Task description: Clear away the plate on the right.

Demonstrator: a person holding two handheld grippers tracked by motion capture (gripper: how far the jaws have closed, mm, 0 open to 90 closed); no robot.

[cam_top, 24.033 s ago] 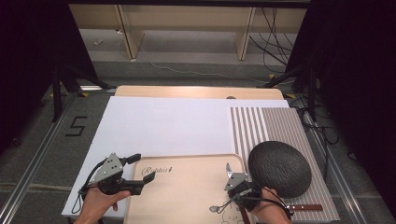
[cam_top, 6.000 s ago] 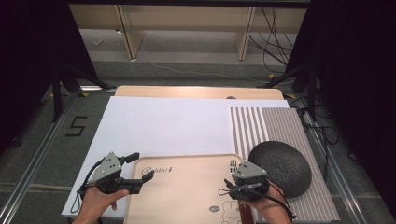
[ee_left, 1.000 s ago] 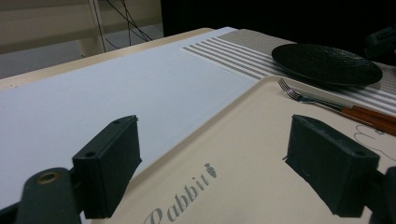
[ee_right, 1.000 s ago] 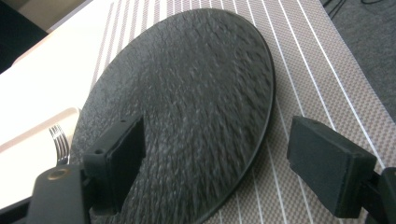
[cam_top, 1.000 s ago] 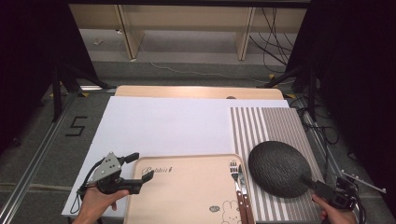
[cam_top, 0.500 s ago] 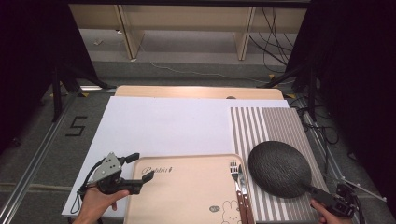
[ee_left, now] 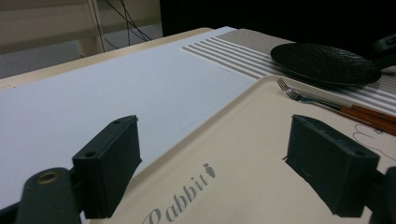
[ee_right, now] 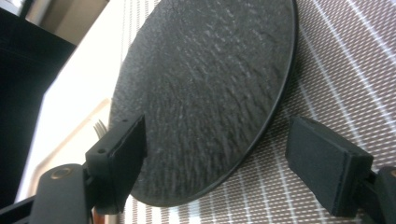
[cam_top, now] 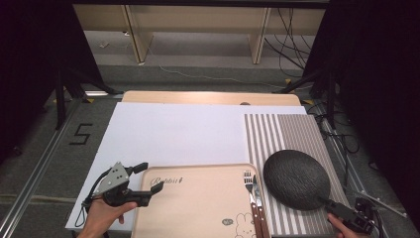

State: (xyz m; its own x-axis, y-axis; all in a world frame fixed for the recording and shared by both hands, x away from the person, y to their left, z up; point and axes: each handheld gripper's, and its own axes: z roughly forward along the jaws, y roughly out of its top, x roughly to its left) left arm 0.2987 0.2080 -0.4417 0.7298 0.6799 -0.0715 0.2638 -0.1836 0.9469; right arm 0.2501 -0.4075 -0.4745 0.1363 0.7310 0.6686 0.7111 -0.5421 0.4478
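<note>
The right gripper (cam_top: 333,207) sits at the near right corner of the table, its jaws spread wide and pinching nothing — in the right gripper view (ee_right: 215,172) one jaw stands over the near rim of the black plate (ee_right: 205,88) and the other over the striped mat (ee_right: 345,60) beside it, so the rim lies in the gap between them without being clamped. The black plate (cam_top: 296,179), round and rough-textured, lies flat on the striped mat (cam_top: 277,134) in the near right part of the table, with its left edge just beside the cream tray (cam_top: 198,198). On the right margin of that tray lie a fork (cam_top: 249,191) and a knife (cam_top: 257,196) side by side, their reddish-brown handles pointing toward the person. The tray carries the word "Rabbit" near its far left corner and a small rabbit drawing toward its near right. The left gripper (cam_top: 143,182) is held at the tray's far left corner, jaws likewise spread and empty — in the left gripper view (ee_left: 212,172) one jaw hovers outside the tray edge over the white sheet (ee_left: 107,88) and the other over the tray's surface (ee_left: 261,154). The white sheet (cam_top: 178,129) covers most of the wooden table (cam_top: 198,97) beyond the tray, and the plate (ee_left: 324,63) and fork (ee_left: 299,95) show farther off.
</note>
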